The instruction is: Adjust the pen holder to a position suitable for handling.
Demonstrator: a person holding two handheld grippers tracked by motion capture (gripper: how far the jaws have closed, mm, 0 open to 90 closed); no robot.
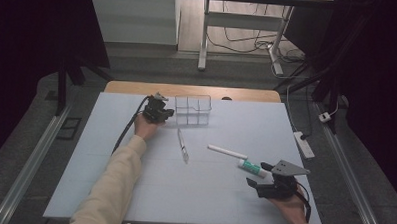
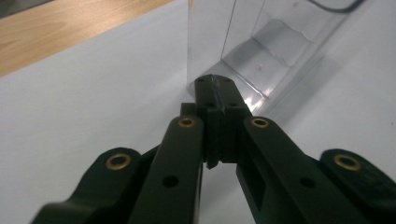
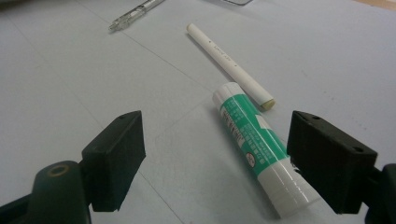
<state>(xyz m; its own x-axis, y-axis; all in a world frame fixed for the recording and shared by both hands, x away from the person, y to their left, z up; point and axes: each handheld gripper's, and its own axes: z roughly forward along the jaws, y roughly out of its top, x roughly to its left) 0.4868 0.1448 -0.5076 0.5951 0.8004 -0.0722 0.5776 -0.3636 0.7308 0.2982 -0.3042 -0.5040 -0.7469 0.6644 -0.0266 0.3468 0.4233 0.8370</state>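
A clear plastic organizer box (image 1: 192, 110) (image 2: 261, 51) stands at the far middle of the white board. My left gripper (image 1: 167, 112) (image 2: 213, 86) is shut, with nothing visible between its pads, and its tip sits right at the box's near lower corner. Whether it touches the box I cannot tell. Near the front right, my right gripper (image 1: 257, 175) (image 3: 219, 144) is open and low over the board. A green-and-white glue stick (image 1: 252, 167) (image 3: 257, 144) lies just inside its right jaw, ungripped. Beyond it lie a white marker (image 1: 227, 151) (image 3: 229, 63) and a clear pen (image 1: 183, 145) (image 3: 135, 11).
The white board (image 1: 208, 202) covers a wooden table (image 1: 187, 90) whose far edge shows behind the box. A power strip (image 1: 304, 144) lies on the floor to the right. A desk frame (image 1: 204, 37) and cables stand farther back.
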